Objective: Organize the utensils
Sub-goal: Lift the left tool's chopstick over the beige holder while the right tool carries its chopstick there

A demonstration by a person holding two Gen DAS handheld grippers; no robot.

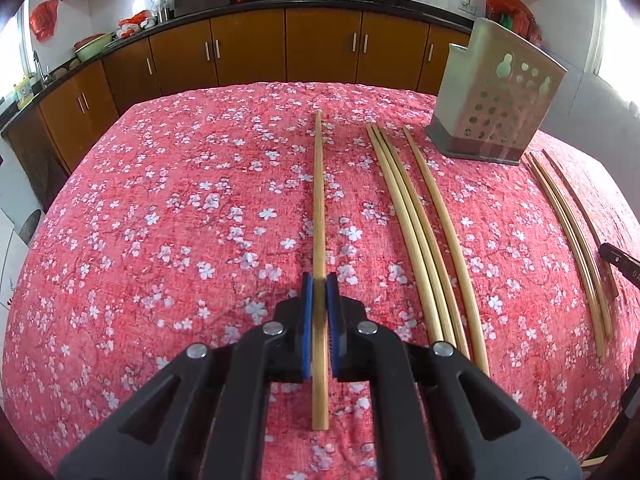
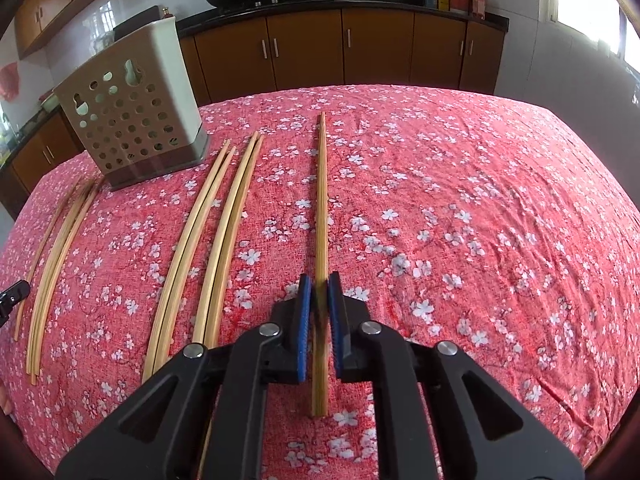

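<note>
Your left gripper [image 1: 319,280] is clamped on one chopstick [image 1: 319,200], which runs toward 12 o'clock over the flowered tablecloth [image 1: 180,220]. Your right gripper [image 2: 319,280] pinches a second chopstick [image 2: 322,200] the same way. Loose chopsticks [image 1: 416,216] lie on the cloth at 1 o'clock of the left gripper. The perforated holder [image 1: 496,112] stands upright at 2 o'clock.

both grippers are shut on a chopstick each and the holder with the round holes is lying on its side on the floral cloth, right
Not quite. The holder stands upright on the floral cloth, as both wrist views show. The rest holds: the left gripper and right gripper are each shut on a chopstick.
</note>
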